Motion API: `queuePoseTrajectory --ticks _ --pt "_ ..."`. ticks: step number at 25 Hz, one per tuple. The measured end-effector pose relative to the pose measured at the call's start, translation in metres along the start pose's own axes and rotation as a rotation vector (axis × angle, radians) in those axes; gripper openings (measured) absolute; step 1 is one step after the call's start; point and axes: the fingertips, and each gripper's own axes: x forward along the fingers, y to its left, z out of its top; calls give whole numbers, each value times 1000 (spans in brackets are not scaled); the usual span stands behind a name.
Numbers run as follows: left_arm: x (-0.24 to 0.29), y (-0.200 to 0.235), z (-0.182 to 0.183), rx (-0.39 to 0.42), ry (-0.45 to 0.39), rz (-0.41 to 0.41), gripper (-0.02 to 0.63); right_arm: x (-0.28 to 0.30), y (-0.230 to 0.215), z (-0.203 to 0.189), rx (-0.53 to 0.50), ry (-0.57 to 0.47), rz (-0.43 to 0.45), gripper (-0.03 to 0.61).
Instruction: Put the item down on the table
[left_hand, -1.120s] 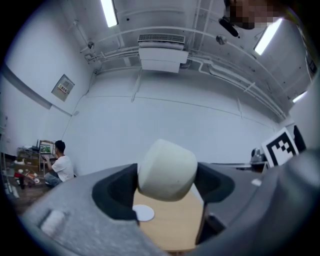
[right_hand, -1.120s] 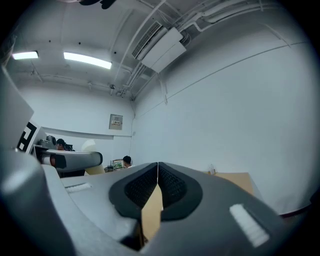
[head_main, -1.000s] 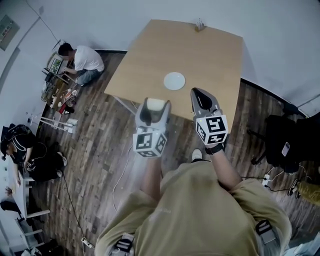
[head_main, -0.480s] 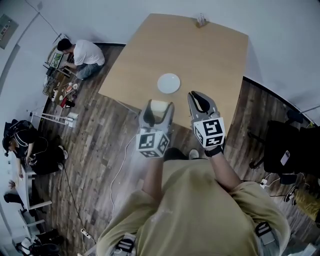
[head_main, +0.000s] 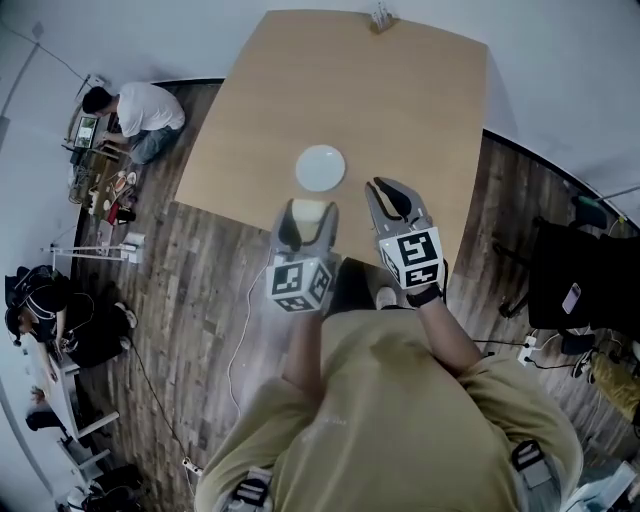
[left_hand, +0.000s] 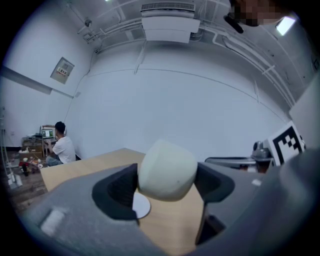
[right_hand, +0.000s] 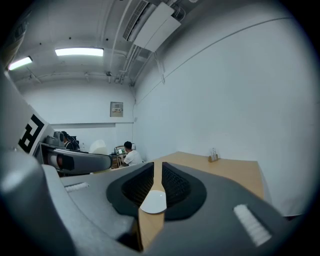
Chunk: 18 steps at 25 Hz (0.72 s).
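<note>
The pale rounded item (head_main: 310, 211) sat clamped in the left tool (head_main: 306, 226), held off the counter (head_main: 400, 110) over its near edge, just short of the white plate (head_main: 320, 168). The head view showed only the item's cream top between the jaws. The left tool view showed its full rounded body (left_hand: 167, 170), with a dark pad (left_hand: 116, 189) pressed against each side and the wooden counter (left_hand: 85, 167) and a part of the plate (left_hand: 141, 205) below it.

The right tool (head_main: 392, 200) hung beside it over the same edge. Its own view showed the jaws (right_hand: 156, 172) drawn to a narrow slit with nothing between them, the plate (right_hand: 153, 201) visible through the gap. That view also showed a small holder (right_hand: 213, 156) upright at the counter's far edge, tiny in the head view (head_main: 380, 17).
</note>
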Motion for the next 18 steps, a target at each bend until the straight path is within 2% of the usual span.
queuePoseTrajectory --ticks 7,18 --pt "63 45 -18 -3 118 -3 348 72 -22 1 6 60 1 58" --pt "135 104 -94 -53 387 -34 348 160 -45 -44 114 186 -10 58"
